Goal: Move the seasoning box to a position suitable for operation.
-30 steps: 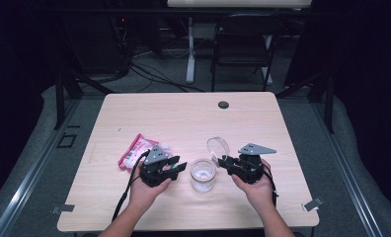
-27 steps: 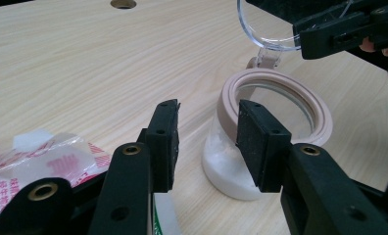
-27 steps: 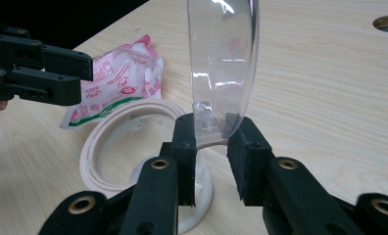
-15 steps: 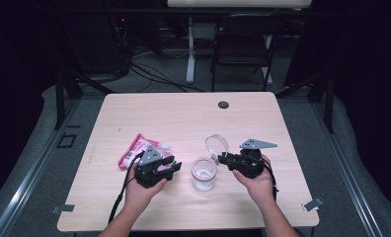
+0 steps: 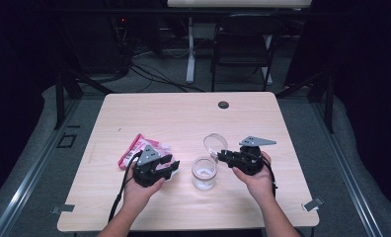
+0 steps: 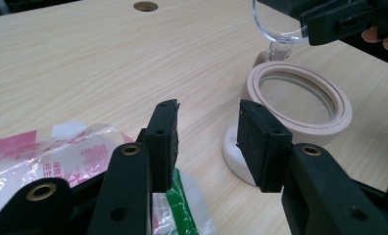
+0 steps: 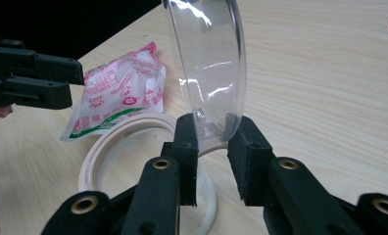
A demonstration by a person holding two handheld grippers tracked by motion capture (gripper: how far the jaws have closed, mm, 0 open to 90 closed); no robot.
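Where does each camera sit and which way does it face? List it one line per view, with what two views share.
High view: above the person's side, looking forward and down on the table; both forearms, left gripper, right gripper.
Left gripper view: rides the left gripper, looking across the snack packet toward the open jar.
Right gripper view: rides the right gripper, its jaws around the clear lid, facing the packet.
Shared: both gripper views show the jar, lid, packet and the opposite gripper.
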